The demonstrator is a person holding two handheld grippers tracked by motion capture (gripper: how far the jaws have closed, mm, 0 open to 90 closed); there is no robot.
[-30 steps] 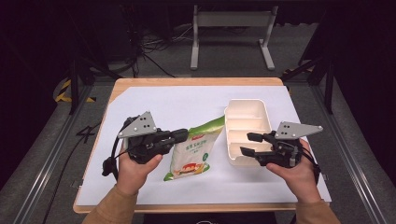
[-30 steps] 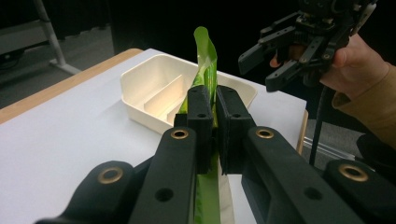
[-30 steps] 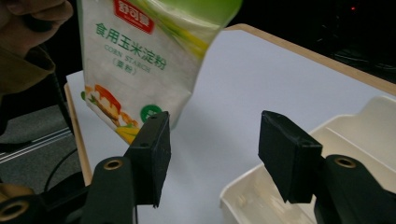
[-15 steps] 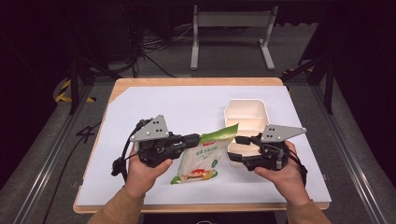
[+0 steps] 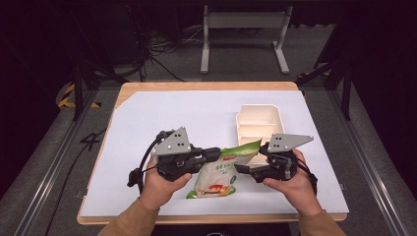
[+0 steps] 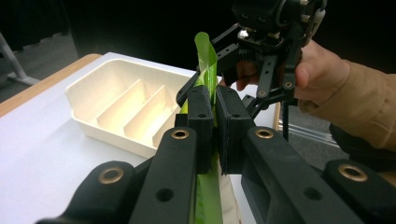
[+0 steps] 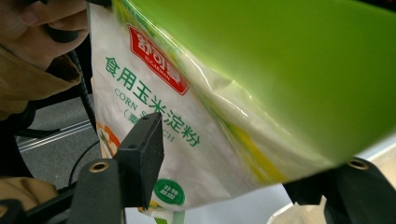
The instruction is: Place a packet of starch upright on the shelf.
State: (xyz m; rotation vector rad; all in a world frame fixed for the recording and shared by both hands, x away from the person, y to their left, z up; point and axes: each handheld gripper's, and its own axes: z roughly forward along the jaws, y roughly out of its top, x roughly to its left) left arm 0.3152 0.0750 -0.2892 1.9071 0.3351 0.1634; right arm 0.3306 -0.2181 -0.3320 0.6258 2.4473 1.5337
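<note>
Green-topped corn starch bag hangs lifted near the surface's front edge, left gripper clamped on its top seal. Right gripper, fingers open around the bag, should pinch the seal squarely beside the compartment tray.

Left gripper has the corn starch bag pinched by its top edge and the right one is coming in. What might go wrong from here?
1. The left gripper clamps only the thin green top edge of the corn starch bag, which hangs off the mat; it might slip free.
2. The right gripper, its jaws just opened, straddles the bag without pressing, so it gives no support yet.
3. The divided tray sits close behind; a swinging bag might knock it.
</note>
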